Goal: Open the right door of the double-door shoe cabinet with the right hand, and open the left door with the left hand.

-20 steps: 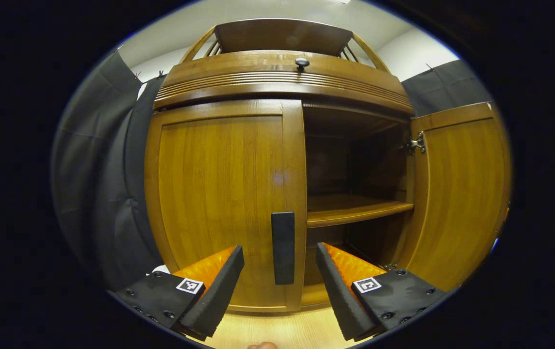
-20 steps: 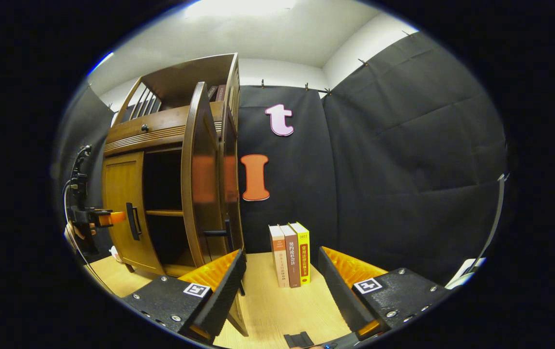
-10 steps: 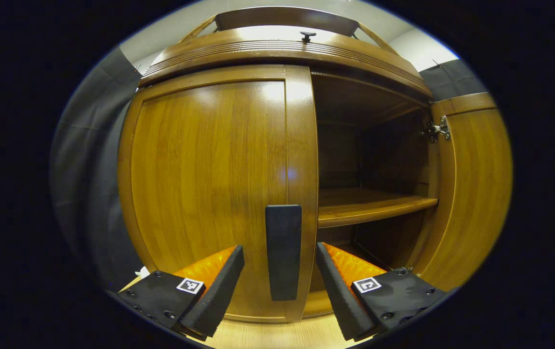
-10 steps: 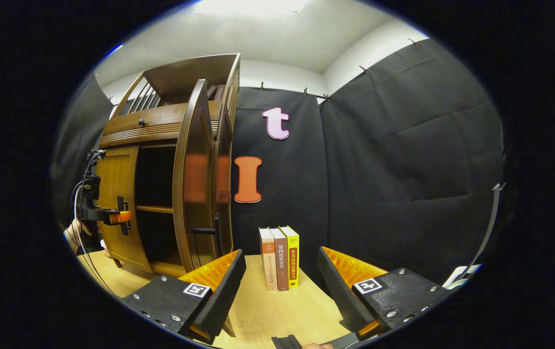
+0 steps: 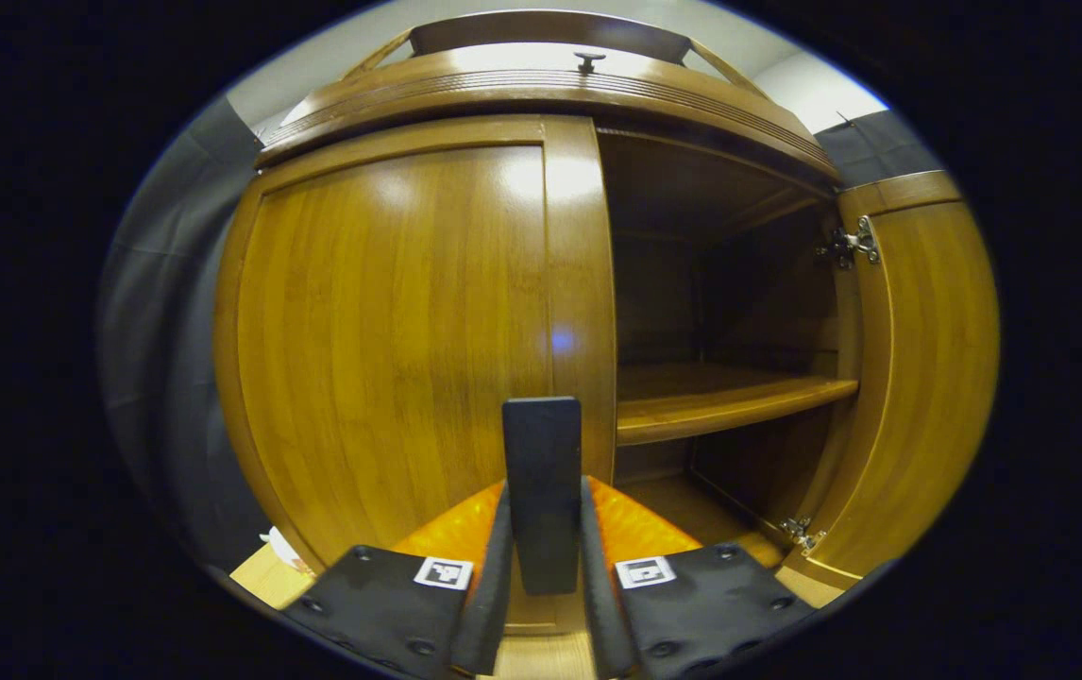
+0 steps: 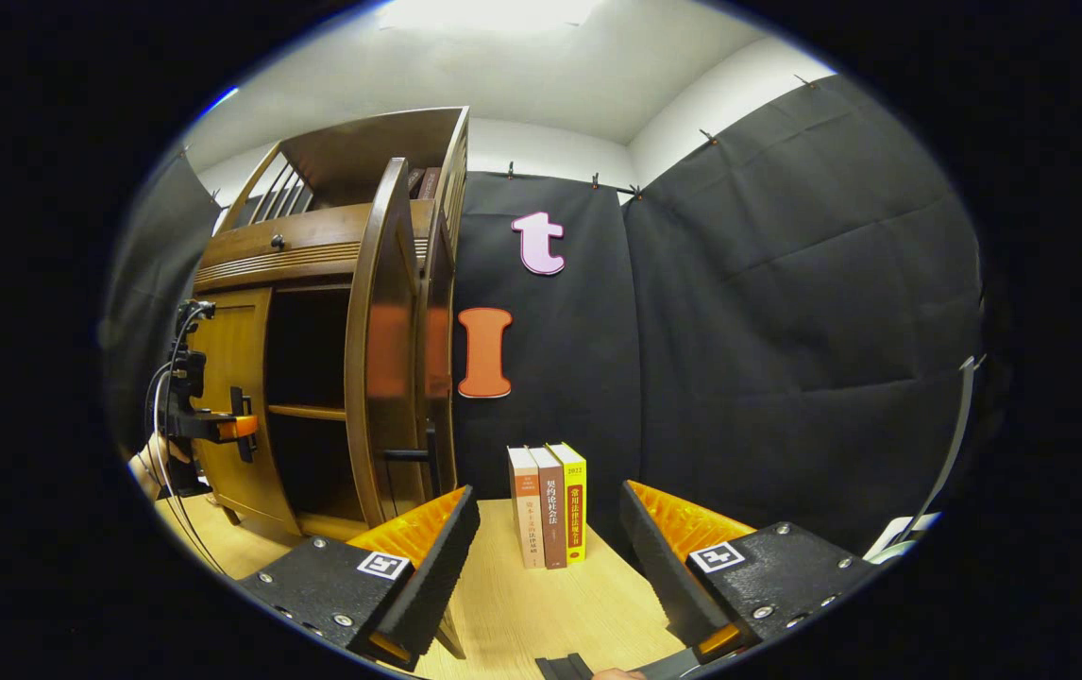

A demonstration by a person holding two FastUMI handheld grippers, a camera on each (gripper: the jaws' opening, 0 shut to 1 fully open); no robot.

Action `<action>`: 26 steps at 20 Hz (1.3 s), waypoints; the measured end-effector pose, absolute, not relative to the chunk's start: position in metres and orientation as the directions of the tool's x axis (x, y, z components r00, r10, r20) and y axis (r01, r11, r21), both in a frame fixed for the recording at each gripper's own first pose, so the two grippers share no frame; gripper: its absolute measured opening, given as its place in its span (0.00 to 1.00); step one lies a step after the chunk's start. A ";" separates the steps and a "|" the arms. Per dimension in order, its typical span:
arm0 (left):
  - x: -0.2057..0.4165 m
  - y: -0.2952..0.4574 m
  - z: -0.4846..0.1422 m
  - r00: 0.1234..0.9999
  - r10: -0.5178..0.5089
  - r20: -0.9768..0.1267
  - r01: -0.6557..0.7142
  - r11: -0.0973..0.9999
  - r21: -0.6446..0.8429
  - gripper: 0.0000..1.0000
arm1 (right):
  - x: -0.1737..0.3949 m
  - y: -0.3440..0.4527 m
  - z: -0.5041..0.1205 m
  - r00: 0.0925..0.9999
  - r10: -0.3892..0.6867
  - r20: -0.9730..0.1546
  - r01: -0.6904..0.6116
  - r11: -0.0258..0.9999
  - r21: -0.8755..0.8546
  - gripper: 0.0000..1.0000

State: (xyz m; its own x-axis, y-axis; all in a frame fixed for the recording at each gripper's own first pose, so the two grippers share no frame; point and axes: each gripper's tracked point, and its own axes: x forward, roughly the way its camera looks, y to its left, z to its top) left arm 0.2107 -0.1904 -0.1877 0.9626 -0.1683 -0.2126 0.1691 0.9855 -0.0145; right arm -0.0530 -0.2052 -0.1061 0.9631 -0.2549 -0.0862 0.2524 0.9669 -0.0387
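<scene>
The wooden shoe cabinet (image 5: 541,90) stands close in the left gripper view. Its left door (image 5: 390,321) is closed, with a black vertical handle (image 5: 542,472) near its inner edge. My left gripper (image 5: 543,567) is shut on that handle, both pads pressing its sides. The right door (image 5: 919,359) stands swung wide open, showing a dark inside with a shelf (image 5: 720,401). In the right gripper view my right gripper (image 6: 546,557) is open and holds nothing, off to the right of the open right door (image 6: 390,340), whose handle (image 6: 409,455) juts out. The left gripper (image 6: 220,427) shows at the left door there.
Three upright books (image 6: 550,505) stand on the light wooden floor (image 6: 541,604) against the black cloth wall, just right of the cabinet. A hand (image 6: 149,458) holds the left gripper at the far left. A black knob (image 5: 588,61) sits on the cabinet's upper drawer.
My left gripper moved up to the left door's handle and shut on it. The right gripper stayed open and barely shifted, away from the open right door.
</scene>
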 end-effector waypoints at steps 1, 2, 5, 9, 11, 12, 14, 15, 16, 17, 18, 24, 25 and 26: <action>0.210 -0.190 -0.190 0.960 -0.173 -0.218 0.173 0.985 -0.020 0.43 | -0.054 -0.204 -0.105 0.963 -0.256 -0.085 0.254 0.966 -0.040 0.99; 0.209 -0.189 -0.189 0.958 -0.174 -0.226 0.170 0.985 -0.038 0.38 | -0.054 -0.204 -0.106 0.963 -0.257 -0.086 0.254 0.966 -0.043 0.99; 0.196 -0.187 -0.189 0.955 -0.192 -0.224 0.183 0.981 -0.061 0.31 | -0.060 -0.201 -0.104 0.961 -0.260 -0.090 0.256 0.965 -0.053 0.99; 0.169 -0.181 -0.183 0.941 -0.237 -0.242 0.231 0.971 -0.056 0.34 | -0.068 -0.195 -0.092 0.961 -0.263 -0.079 0.259 0.964 -0.064 0.99; 0.153 -0.176 -0.181 0.931 -0.258 -0.257 0.250 0.966 -0.064 0.34 | -0.071 -0.189 -0.085 0.962 -0.262 -0.072 0.258 0.964 -0.061 0.99; 0.144 -0.171 -0.178 0.928 -0.266 -0.260 0.258 0.964 -0.067 0.34 | -0.072 -0.186 -0.081 0.963 -0.260 -0.068 0.256 0.965 -0.059 0.99; 0.126 -0.161 -0.173 0.924 -0.279 -0.262 0.271 0.960 -0.069 0.34 | -0.076 -0.179 -0.072 0.965 -0.257 -0.057 0.254 0.966 -0.053 0.99; 0.117 -0.157 -0.173 0.923 -0.284 -0.260 0.275 0.959 -0.069 0.34 | -0.078 -0.175 -0.068 0.966 -0.255 -0.053 0.252 0.966 -0.050 0.99; 0.109 -0.151 -0.171 0.922 -0.288 -0.260 0.280 0.958 -0.068 0.34 | -0.079 -0.171 -0.065 0.966 -0.253 -0.050 0.250 0.967 -0.050 0.99; 0.101 -0.146 -0.169 0.921 -0.291 -0.260 0.282 0.957 -0.069 0.34 | -0.080 -0.167 -0.064 0.967 -0.251 -0.051 0.248 0.967 -0.051 0.99; 0.094 -0.140 -0.168 0.920 -0.292 -0.261 0.284 0.956 -0.071 0.34 | -0.080 -0.164 -0.062 0.967 -0.248 -0.052 0.246 0.968 -0.053 0.99; 0.050 -0.096 -0.158 0.927 -0.275 -0.254 0.269 0.961 -0.057 0.30 | -0.089 -0.138 -0.053 0.973 -0.221 -0.062 0.218 0.975 -0.047 0.99; 0.043 -0.085 -0.156 0.929 -0.269 -0.252 0.265 0.963 -0.053 0.30 | -0.089 -0.133 -0.051 0.974 -0.216 -0.061 0.214 0.976 -0.046 0.99; 0.038 -0.074 -0.154 0.932 -0.263 -0.251 0.259 0.965 -0.050 0.27 | -0.088 -0.128 -0.050 0.976 -0.209 -0.059 0.206 0.977 -0.044 0.99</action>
State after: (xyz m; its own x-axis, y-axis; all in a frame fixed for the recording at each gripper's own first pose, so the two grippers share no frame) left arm 0.0376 -0.0744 -0.1537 0.9316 -0.2630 -0.2509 0.2588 0.9646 -0.0503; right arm -0.0875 -0.1278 -0.0496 0.9762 -0.2087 -0.0588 0.2063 0.9775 -0.0443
